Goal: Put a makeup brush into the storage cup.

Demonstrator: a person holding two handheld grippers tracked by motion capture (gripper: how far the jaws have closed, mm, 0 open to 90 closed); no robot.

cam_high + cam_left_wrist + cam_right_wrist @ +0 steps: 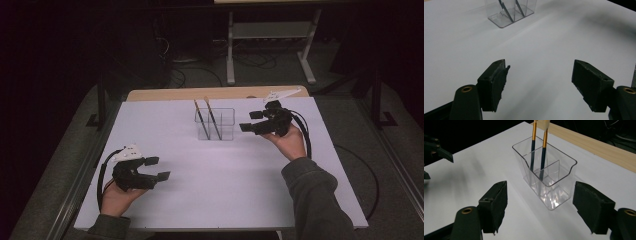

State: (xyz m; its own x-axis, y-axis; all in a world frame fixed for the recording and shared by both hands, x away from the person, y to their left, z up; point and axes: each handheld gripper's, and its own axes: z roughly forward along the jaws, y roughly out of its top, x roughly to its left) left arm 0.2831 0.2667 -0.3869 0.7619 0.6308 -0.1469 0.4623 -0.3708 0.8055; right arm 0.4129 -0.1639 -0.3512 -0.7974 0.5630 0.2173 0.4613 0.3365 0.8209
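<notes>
A clear plastic holder [215, 124] with inner dividers stands at the back middle of the white table [220, 190]. Two dark-handled brushes [201, 118] with gold ferrules lean upright in it. In the right gripper view the holder [549, 180] sits just ahead of the jaws, with the brushes [543, 152] in its far compartments. My right gripper [251, 121] is open beside the holder's right side, empty. My left gripper [157, 168] is open at the near left, empty. In the left gripper view the holder [510, 12] stands far ahead of that gripper [539, 75].
A strip of bare wooden tabletop [220, 93] runs along the far edge of the white sheet. Beyond it, a white metal stand [270, 35] and cables lie on the dark floor. In the right gripper view the left gripper [436, 147] shows at the far left.
</notes>
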